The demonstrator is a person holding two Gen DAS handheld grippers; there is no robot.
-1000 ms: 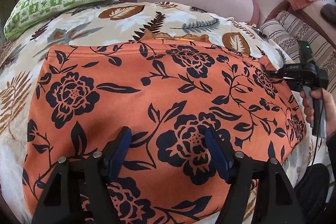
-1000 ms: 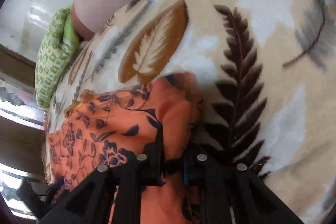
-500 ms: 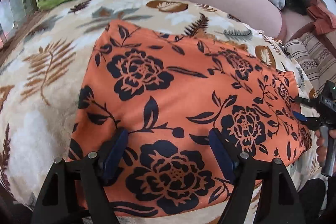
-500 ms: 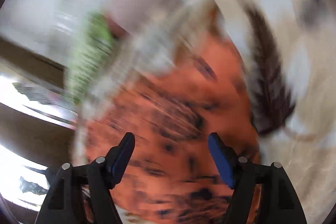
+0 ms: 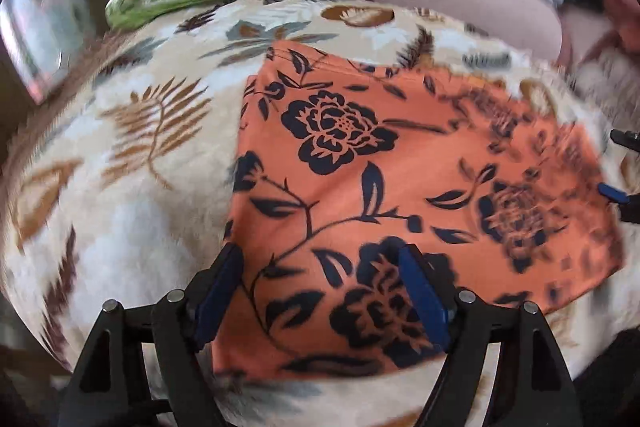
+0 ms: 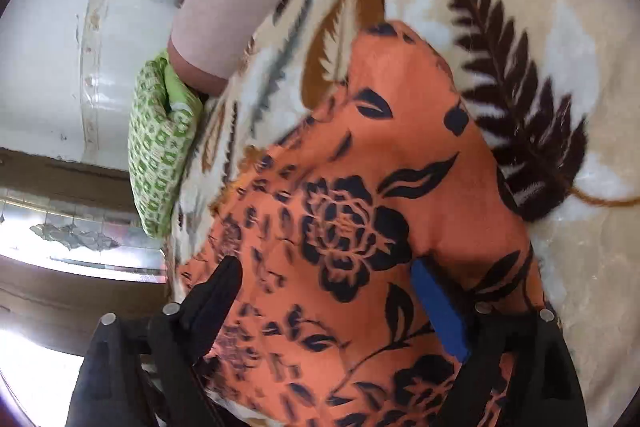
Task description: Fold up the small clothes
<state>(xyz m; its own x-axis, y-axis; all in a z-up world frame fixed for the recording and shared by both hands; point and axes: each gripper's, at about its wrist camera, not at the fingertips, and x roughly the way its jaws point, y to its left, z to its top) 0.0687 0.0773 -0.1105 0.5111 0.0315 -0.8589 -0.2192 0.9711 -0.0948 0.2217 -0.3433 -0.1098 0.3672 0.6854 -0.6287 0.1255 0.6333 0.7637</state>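
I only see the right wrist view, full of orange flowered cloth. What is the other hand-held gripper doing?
Observer: The left hand-held gripper is open above the near left corner of the orange floral cloth, pinching nothing.
Operator: Is the cloth bunched up?
Observer: No, it lies flat as a rough rectangle on the leaf-patterned blanket.
Operator: And mine?
Observer: The right hand-held gripper sits at the cloth's right edge, jaws opening, nothing pinched.

No legible text, label, brand, number or sign appears in either wrist view; the surfaces in sight carry only flower, leaf and check patterns, no lettering.
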